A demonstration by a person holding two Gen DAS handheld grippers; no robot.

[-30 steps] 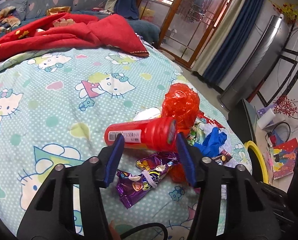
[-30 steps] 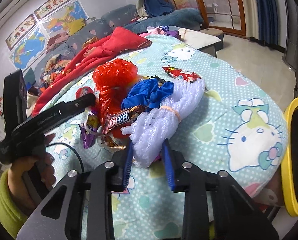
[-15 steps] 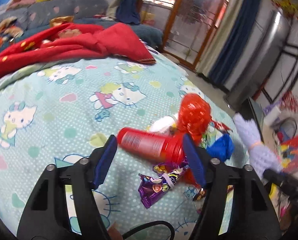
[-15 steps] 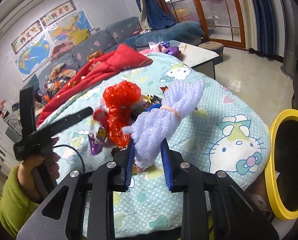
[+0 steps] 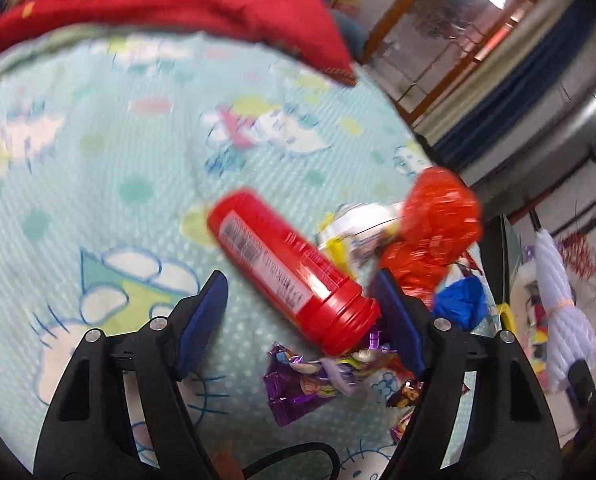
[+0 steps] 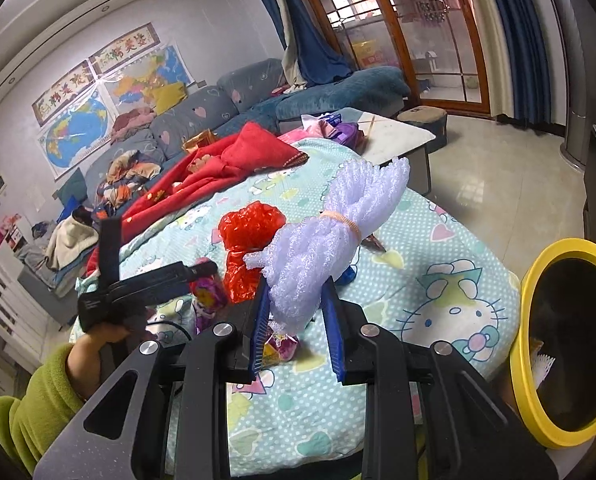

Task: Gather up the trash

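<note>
A bundle of white foam netting (image 6: pixel 329 240), tied with a rubber band, is being gripped between the closed-in fingers of the right gripper (image 6: pixel 296 328) and held above a Hello Kitty bedspread (image 6: pixel 449 304). A yellow-rimmed bin (image 6: pixel 537 408) is seen just beside the bed, at the right. The left gripper (image 5: pixel 301 320) is being held wide open, gripping nothing, around the cap end of a red tube (image 5: pixel 286 272) lying among wrappers and red cellophane (image 5: pixel 437 228) on the bedspread.

Both wrist views look along their fingers, sharing the trash pile (image 5: pixel 397 280).
</note>
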